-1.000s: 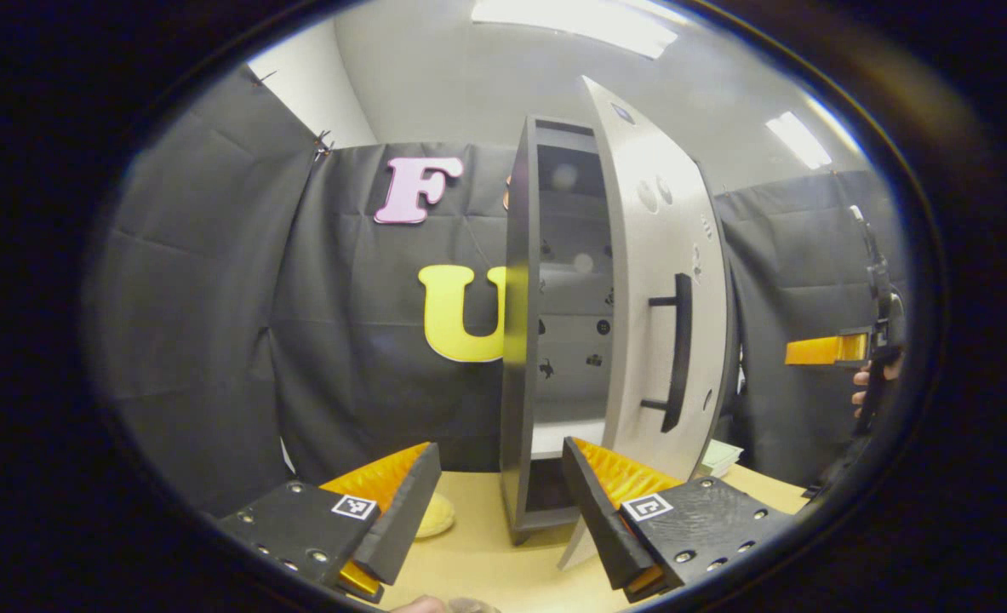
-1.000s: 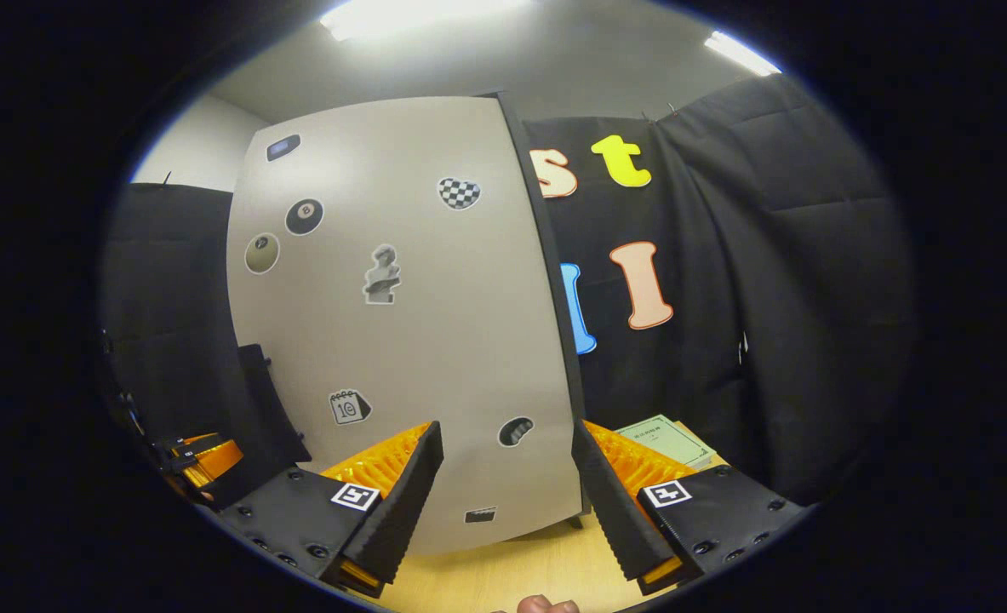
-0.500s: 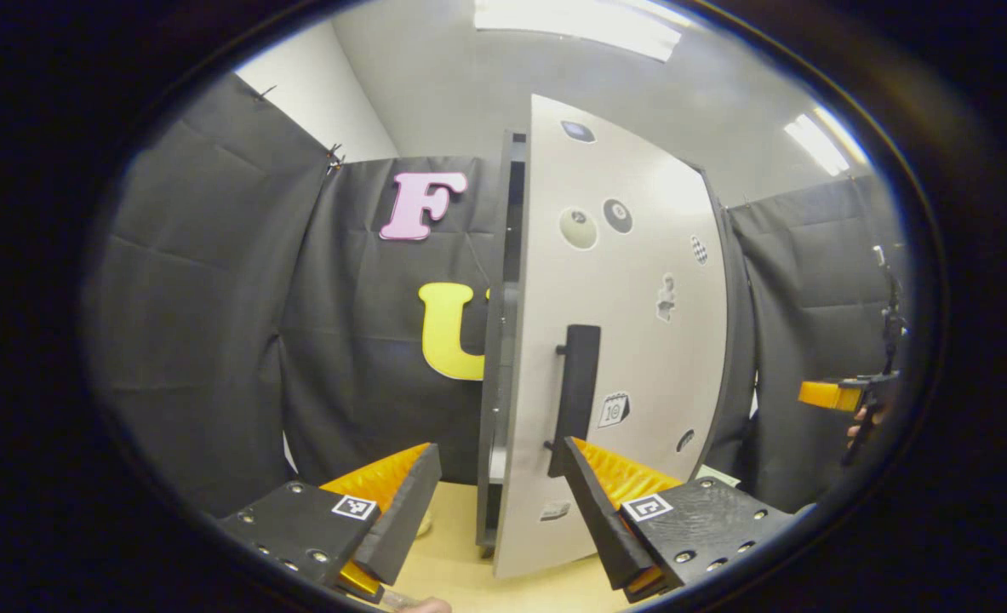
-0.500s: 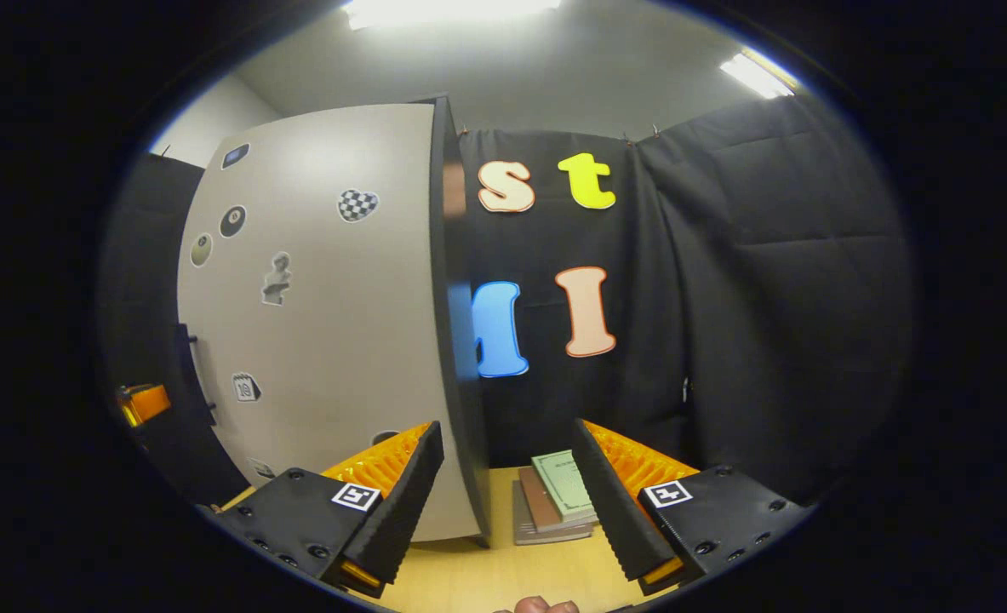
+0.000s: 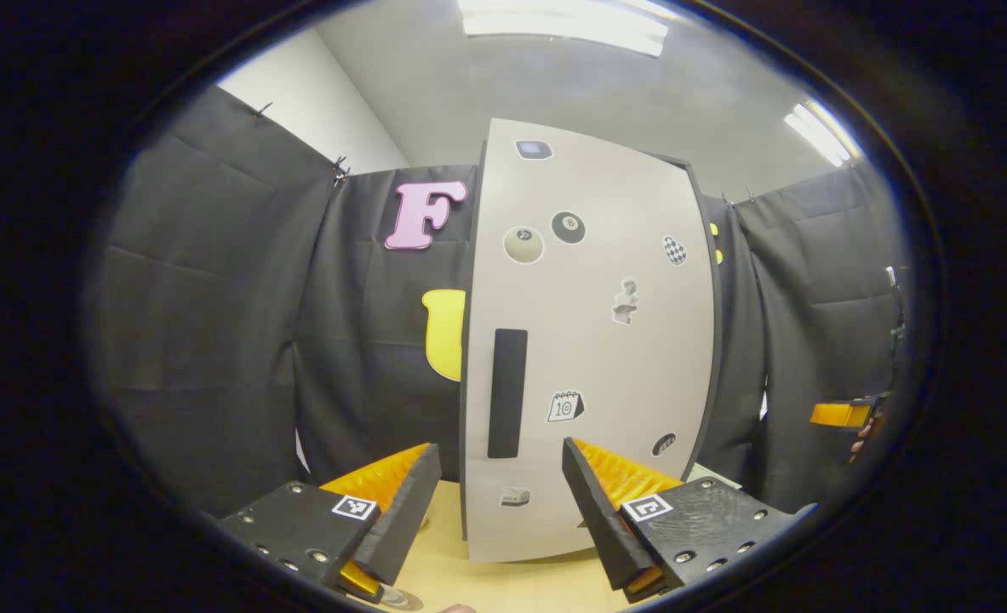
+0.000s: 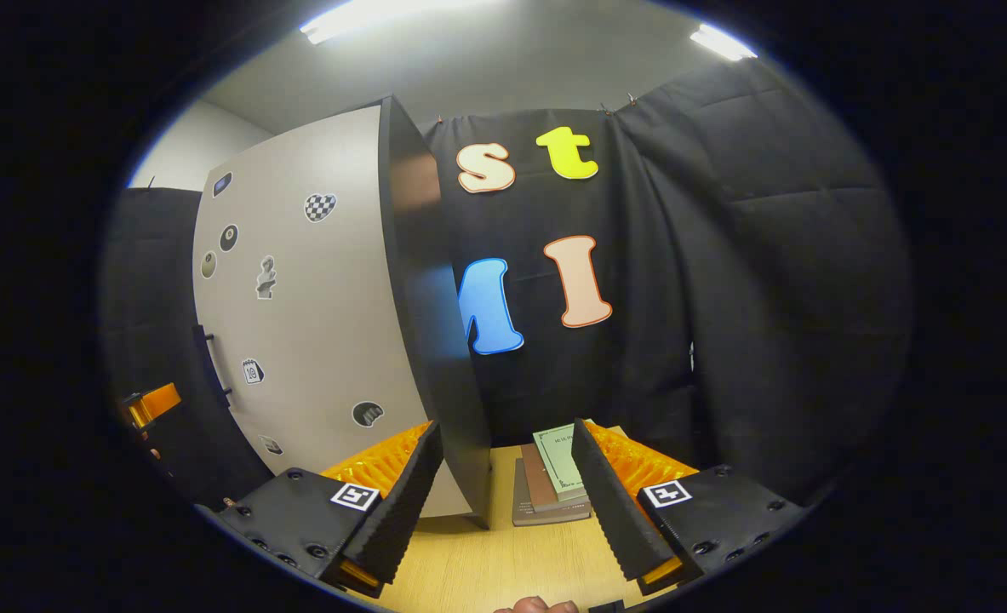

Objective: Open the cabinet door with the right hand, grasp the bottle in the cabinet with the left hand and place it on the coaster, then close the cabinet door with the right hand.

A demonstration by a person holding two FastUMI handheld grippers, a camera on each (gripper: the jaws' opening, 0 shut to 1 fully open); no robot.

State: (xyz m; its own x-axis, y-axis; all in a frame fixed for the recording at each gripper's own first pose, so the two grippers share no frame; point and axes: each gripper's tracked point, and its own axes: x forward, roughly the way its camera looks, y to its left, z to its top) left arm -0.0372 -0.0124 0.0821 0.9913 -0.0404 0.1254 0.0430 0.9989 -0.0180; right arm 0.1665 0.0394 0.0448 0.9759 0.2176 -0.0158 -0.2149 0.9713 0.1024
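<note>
The tall cabinet stands on the wooden table [image 5: 520,586] with its pale grey, sticker-covered door [image 5: 605,358] flat against the dark frame. A black bar handle [image 5: 507,393] runs down the door's left side. My left gripper [image 5: 494,504] is open and holds nothing, a short way in front of the door's lower edge. In the right gripper view the same door [image 6: 307,323] and the cabinet's dark side panel [image 6: 426,323] are seen at an angle from the right. My right gripper [image 6: 503,504] is open near the cabinet's front right corner, touching nothing.
A small stack of books [image 6: 554,477] lies on the table [image 6: 503,566] right of the cabinet, just beyond my right gripper. The other gripper [image 5: 843,415] and the hand holding it sit at the left gripper view's far right. Black cloth walls close in the booth.
The cabinet door has swung from wide open to shut against the frame. My right gripper has drawn away from the door face and turned towards the cabinet's right side.
</note>
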